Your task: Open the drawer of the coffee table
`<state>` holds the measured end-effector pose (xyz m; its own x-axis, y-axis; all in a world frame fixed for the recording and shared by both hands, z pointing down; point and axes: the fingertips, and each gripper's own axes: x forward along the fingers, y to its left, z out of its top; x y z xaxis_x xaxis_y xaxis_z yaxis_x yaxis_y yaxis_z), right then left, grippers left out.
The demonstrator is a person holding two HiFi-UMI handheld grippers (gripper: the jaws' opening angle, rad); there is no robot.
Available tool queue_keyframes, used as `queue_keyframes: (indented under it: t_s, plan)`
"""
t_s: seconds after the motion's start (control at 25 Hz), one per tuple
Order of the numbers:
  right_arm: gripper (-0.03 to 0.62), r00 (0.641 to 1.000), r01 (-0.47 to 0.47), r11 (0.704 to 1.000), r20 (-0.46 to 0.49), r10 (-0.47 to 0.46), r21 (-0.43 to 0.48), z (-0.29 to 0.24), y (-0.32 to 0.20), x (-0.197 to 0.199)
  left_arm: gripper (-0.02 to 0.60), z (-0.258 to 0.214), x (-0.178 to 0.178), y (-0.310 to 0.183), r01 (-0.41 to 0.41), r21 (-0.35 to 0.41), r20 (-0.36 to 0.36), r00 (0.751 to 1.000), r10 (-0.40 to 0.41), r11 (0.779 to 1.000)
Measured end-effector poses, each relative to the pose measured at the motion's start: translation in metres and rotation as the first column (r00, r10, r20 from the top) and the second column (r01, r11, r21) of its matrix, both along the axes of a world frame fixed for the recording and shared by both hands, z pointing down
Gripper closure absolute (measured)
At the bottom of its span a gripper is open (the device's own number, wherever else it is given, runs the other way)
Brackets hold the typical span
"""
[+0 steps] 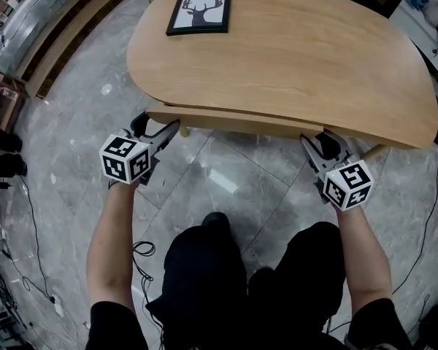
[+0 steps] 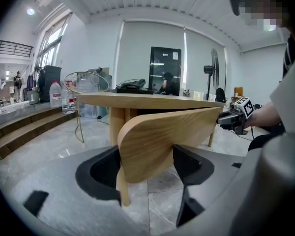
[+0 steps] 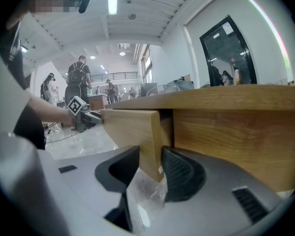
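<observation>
Left claw (image 2: 146, 166) and right claw (image 3: 151, 168) are each clamping an end of the drawer front (image 1: 233, 122), probably so it's sliding out straight.

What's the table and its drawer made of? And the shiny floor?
The coffee table and its drawer front look like light wood, smooth and matte: grain lines run across them, though it may be veneer. The floor looks like polished grey stone or tile: cloudy veins, thin joints and glare.
</observation>
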<state>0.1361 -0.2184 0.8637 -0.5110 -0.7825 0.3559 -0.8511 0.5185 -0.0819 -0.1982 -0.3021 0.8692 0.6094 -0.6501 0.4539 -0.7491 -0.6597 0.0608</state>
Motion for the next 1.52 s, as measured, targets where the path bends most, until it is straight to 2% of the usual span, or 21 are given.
queue_keyframes:
  t_s: [0.44,0.64,1.0,1.12,1.28,1.4,1.52]
  plan:
    - [0.456,0.997,0.077,0.996,-0.025,-0.079,-0.052,0.001,0.030,-0.003,0.301,0.002,-0.008,0.032,-0.071,-0.048,0.067,0.995,0.075,0.996]
    - [0.461,0.993,0.112,0.991,-0.028,-0.114,-0.070,0.001,0.050,-0.008,0.311,0.002,-0.015,0.055,-0.080,-0.084,0.053,0.995,0.085,0.993]
    - [0.479,0.968,0.233,0.966,-0.067,-0.241,-0.112,0.001,0.099,-0.020,0.319,0.004,-0.029,0.097,-0.110,-0.119,0.081,0.989,0.120,0.987]
    - [0.485,0.960,0.262,0.957,-0.071,-0.272,-0.123,0.001,0.112,-0.025,0.322,0.007,-0.034,0.107,-0.120,-0.119,0.129,0.982,0.135,0.986]
    - [0.473,0.956,0.278,0.957,-0.069,-0.284,-0.087,-0.010,0.120,-0.025,0.339,0.022,-0.036,0.120,-0.167,-0.133,0.256,0.946,0.197,0.977]
    - [0.462,0.953,0.294,0.954,-0.065,-0.297,-0.061,-0.020,0.122,-0.028,0.362,0.025,-0.038,0.120,-0.167,-0.127,0.257,0.946,0.195,0.978]
    - [0.478,0.951,0.297,0.952,-0.070,-0.302,-0.069,-0.021,0.124,-0.030,0.361,0.023,-0.039,0.120,-0.154,-0.119,0.250,0.951,0.180,0.981]
